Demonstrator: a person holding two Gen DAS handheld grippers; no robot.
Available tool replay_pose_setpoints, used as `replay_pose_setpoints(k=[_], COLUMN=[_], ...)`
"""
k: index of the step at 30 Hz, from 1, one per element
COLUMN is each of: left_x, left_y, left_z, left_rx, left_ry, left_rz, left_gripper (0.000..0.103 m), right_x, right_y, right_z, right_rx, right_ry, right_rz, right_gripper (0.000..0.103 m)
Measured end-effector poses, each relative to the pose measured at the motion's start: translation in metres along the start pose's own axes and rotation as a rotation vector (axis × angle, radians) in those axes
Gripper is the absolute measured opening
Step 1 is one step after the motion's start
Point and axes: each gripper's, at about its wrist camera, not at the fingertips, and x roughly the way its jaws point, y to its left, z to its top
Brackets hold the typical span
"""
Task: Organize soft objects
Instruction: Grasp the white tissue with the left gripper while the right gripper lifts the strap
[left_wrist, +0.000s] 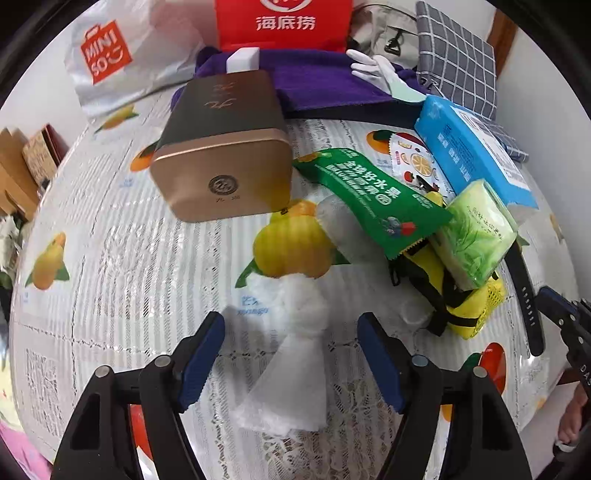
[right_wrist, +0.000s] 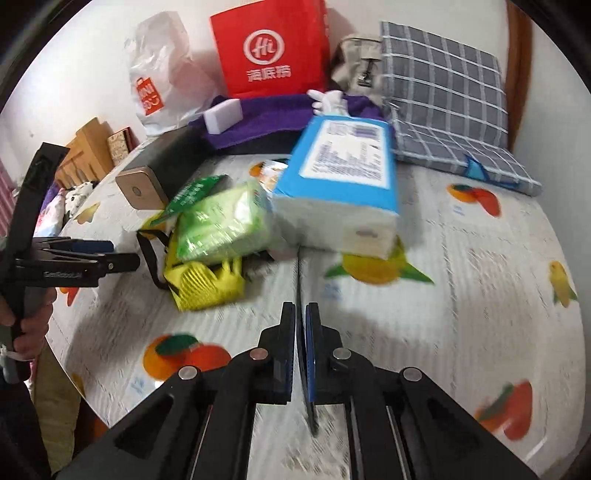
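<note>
My left gripper is open, its jaws on either side of a knotted white cloth that lies on the table. My right gripper is shut on a thin dark strap, which runs forward from the jaws toward the pile. The strap also shows in the left wrist view. The pile holds a green tissue pack, a blue tissue pack, a yellow mesh bag and a green snack packet.
A gold tin lies on the fruit-print tablecloth. At the back are a purple towel, a white sponge, a red bag, a Miniso bag and a grey checked cloth.
</note>
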Motion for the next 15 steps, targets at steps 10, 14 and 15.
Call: replay_pose_setpoints(k=[10,14,15], left_x=[-0.019,-0.03,-0.032], left_y=[0.01,0.016,0.018], left_z=[0.0,0.0,-0.001], left_rx=[-0.035,-0.056,-0.062], left_ry=[-0.028,-0.041,-0.043], left_rz=[0.001,-0.003,-0.007], left_gripper=[0.023,0.023,0.023], right_x=[0.01,0.021,0.023], right_y=[-0.02,-0.018,-0.016], right_z=[-0.015,-0.005,-0.003], right_rx=[0.093,0.093,0.085], right_ry=[0.067,0.047,0.035], right_rz=[-0.012,-0.006,-0.007], right_gripper=[0.008,0.037,0.039])
